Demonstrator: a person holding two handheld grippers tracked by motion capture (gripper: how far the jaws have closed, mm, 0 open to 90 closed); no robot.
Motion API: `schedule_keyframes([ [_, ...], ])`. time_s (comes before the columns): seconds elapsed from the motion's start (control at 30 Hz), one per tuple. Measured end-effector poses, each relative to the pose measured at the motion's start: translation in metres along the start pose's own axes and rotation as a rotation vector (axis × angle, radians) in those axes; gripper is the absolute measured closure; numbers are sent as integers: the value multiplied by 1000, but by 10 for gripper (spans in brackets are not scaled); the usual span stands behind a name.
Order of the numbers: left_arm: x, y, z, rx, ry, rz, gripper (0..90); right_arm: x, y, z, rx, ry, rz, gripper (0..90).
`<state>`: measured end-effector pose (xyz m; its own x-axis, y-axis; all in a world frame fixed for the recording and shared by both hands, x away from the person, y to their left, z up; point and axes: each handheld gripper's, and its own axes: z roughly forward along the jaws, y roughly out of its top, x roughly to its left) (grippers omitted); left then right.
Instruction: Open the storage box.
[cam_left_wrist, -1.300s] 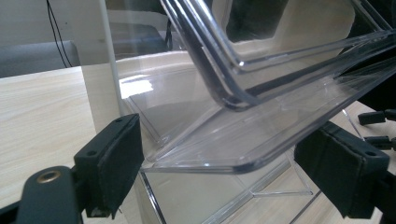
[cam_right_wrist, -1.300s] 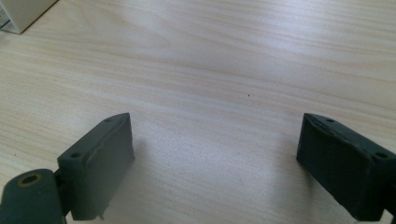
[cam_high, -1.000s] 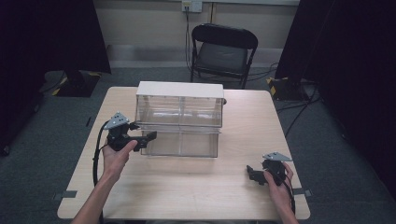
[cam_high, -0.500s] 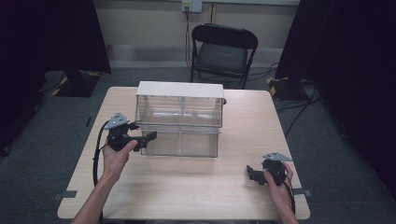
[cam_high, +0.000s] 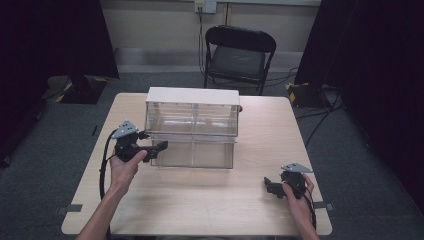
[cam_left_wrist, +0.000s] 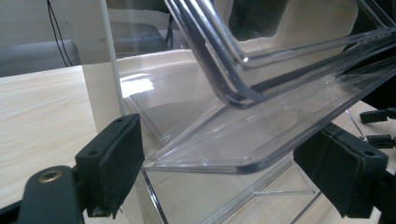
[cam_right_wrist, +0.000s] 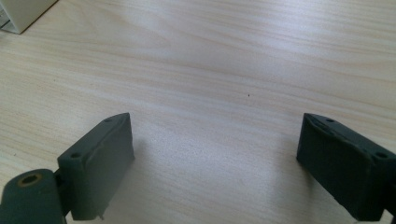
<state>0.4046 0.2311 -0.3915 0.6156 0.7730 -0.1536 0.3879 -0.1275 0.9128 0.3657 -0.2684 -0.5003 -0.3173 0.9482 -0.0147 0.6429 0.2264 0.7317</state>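
Clear plastic drawer unit (cam_high: 192, 127) stands mid-tabletop (cam_high: 260, 210), toward the far edge, long axis running left to right; white top, lower drawer (cam_high: 195, 152) drawn out toward the person.

Left gripper (cam_high: 156, 148) sits at the drawer's left front corner, jaws apart. Its own view has the drawer's clear front lip (cam_left_wrist: 261, 140) lying between the two jaws, neither pad seen touching it.

Right gripper (cam_high: 271, 186) rests near the tabletop's near right corner, well apart from the unit, jaws wide open over bare wood (cam_right_wrist: 224, 70).

Judgement: left hand is much the nearer; any move on the drawer falls to it, along the front-to-back line.
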Motion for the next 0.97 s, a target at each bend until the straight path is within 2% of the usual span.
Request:
schedule_keyframes([
  [0.97,0,0,1,-1,-4,-4,162,0,0,0,0,0,0,101],
])
